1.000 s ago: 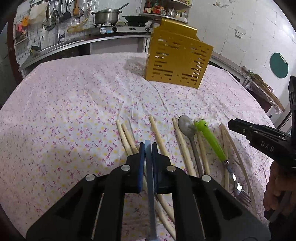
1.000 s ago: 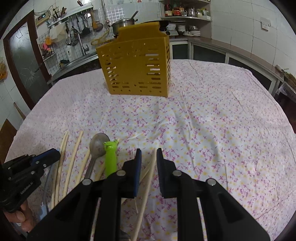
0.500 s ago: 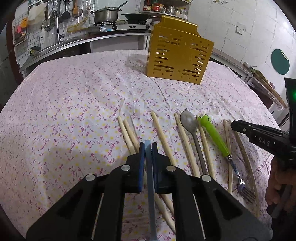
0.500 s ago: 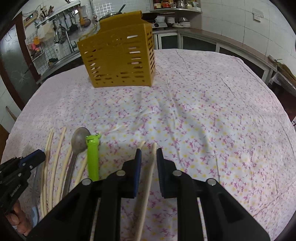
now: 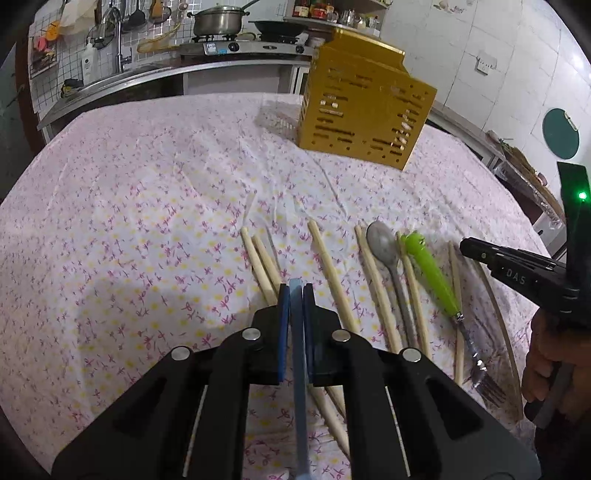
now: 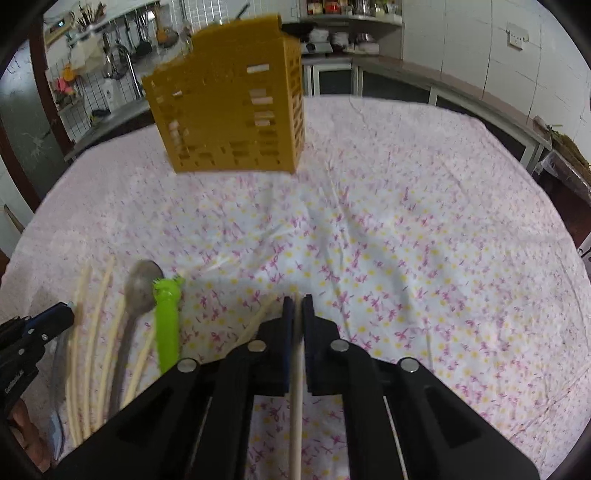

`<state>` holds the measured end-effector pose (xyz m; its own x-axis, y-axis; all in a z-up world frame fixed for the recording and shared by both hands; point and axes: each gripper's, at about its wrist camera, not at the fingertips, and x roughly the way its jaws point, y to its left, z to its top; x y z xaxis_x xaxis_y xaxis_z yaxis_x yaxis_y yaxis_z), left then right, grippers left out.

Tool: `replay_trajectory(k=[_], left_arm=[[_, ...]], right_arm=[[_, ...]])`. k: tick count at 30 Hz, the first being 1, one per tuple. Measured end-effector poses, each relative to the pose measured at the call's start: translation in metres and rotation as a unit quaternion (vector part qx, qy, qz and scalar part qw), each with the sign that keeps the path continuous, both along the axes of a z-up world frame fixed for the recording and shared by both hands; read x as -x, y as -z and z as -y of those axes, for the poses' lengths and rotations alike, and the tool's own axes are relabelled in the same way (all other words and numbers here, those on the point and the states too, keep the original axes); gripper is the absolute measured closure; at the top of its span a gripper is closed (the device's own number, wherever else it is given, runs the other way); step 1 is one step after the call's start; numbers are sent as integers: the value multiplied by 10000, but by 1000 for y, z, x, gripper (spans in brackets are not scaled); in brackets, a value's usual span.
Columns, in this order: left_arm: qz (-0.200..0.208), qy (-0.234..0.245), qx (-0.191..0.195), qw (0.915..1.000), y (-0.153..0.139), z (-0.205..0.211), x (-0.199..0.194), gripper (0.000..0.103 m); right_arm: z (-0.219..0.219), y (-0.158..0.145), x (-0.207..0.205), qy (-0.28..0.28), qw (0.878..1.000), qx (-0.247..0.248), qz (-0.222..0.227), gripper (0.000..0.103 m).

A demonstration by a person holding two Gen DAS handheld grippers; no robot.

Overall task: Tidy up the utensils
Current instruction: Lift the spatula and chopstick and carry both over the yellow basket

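My left gripper (image 5: 295, 291) is shut on the flat blue handle (image 5: 298, 350) of a utensil, held just above the floral tablecloth. Beyond it, several wooden chopsticks (image 5: 332, 273), a metal spoon (image 5: 382, 243) and a green-handled fork (image 5: 432, 280) lie side by side. In the right wrist view my right gripper (image 6: 297, 301) is closing its jaws on a wooden chopstick (image 6: 296, 387), and both pads press its sides. The yellow slotted utensil holder (image 5: 364, 110) (image 6: 229, 107) stands upright at the far side of the table.
The tablecloth (image 5: 147, 221) covers the whole table, whose edge curves round on the right. A kitchen counter with a sink (image 5: 118, 70) and a pot on a stove (image 5: 218, 22) runs behind. A hand (image 5: 546, 354) holds the right gripper at the right edge.
The right gripper's jaws have closed onto the chopstick that lay between them. The yellow holder looks larger and nearer in the right wrist view. The left gripper keeps its grip and its place.
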<state>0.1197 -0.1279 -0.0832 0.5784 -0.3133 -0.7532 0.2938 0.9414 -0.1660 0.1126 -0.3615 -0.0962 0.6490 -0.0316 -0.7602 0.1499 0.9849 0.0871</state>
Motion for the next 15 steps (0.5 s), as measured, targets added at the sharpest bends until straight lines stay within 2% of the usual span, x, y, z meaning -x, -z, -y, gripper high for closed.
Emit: replay_trajectory(k=[6, 10, 15], left_arm=[[291, 14, 160, 9994, -29, -5, 8, 97], [552, 9, 295, 9980, -56, -11, 14, 97], [910, 7, 424, 9949, -89, -19, 22, 97]], right_arm=[[7, -41, 18, -9, 9986, -145, 512, 98], [10, -78, 35, -37, 9944, -215, 1031, 98], [6, -108, 53, -123, 9886, -188, 1488, 98]])
